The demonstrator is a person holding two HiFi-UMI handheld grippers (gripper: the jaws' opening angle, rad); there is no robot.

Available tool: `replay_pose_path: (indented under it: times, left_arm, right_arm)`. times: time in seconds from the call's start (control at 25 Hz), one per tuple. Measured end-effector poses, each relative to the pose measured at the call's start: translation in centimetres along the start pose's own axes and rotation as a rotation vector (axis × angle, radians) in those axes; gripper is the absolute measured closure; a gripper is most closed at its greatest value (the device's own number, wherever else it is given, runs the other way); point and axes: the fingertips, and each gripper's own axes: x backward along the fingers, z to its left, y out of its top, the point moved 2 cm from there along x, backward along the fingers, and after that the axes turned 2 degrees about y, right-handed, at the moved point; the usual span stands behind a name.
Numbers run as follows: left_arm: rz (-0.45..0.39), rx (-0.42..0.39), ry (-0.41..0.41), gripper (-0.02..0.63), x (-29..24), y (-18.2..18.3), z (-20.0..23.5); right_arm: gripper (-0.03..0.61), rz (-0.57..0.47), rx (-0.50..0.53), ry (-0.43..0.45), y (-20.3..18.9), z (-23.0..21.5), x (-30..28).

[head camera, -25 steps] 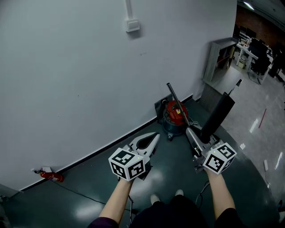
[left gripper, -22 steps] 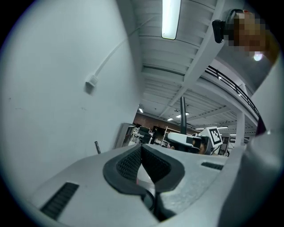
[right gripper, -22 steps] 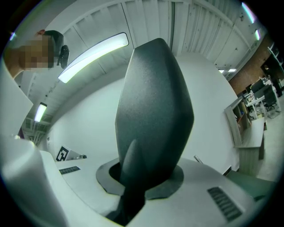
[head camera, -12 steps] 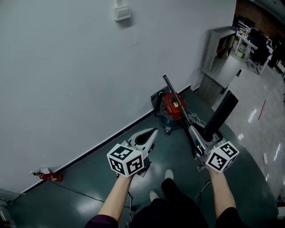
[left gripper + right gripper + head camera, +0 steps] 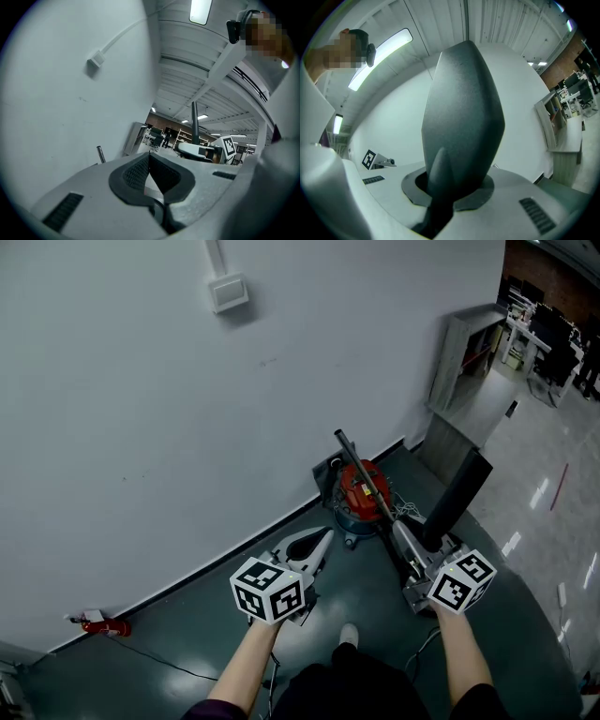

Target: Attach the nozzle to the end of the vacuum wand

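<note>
A red canister vacuum (image 5: 361, 489) stands on the dark floor by the wall. Its metal wand (image 5: 360, 473) slants up to the left, and the wand's bare end (image 5: 100, 153) also shows in the left gripper view. My right gripper (image 5: 403, 535) is shut on a long black nozzle (image 5: 457, 495), just right of the canister. In the right gripper view that nozzle (image 5: 461, 117) rises out of the jaws and fills the middle. My left gripper (image 5: 317, 542) is shut and empty (image 5: 149, 174), on the near left of the vacuum.
A white wall with a switch box (image 5: 229, 292) runs behind the vacuum. A grey cabinet (image 5: 463, 352) stands at the right, by an opening onto an office floor. A small red object (image 5: 99, 624) with a cable lies at the wall's foot. My shoe (image 5: 349, 636) is below the grippers.
Both grippers have moved forward toward the vacuum, the right one carrying the nozzle. The canister and wand now lie closer to the jaws. My feet have stepped forward.
</note>
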Motion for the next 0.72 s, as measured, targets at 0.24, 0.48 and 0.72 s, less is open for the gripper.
replay_pose_path:
  times: [0.24,0.48,0.72]
  left_arm:
    - [0.002,0.002,0.036,0.611,-3.6,1.2,1.2]
    - [0.015,0.005,0.06,0.611,-6.1,1.5,3.3]
    - [0.032,0.011,0.062,0.611,-8.7,2.0,6.4]
  right_arm:
    - [0.525,0.012,-0.023,0.029,1.0,-3.7,-1.6]
    - [0.525,0.011,-0.042,0.038,1.3,-6.4,-3.5]
    - [0.525,0.011,-0.055,0.022,1.5,-9.2,-6.3]
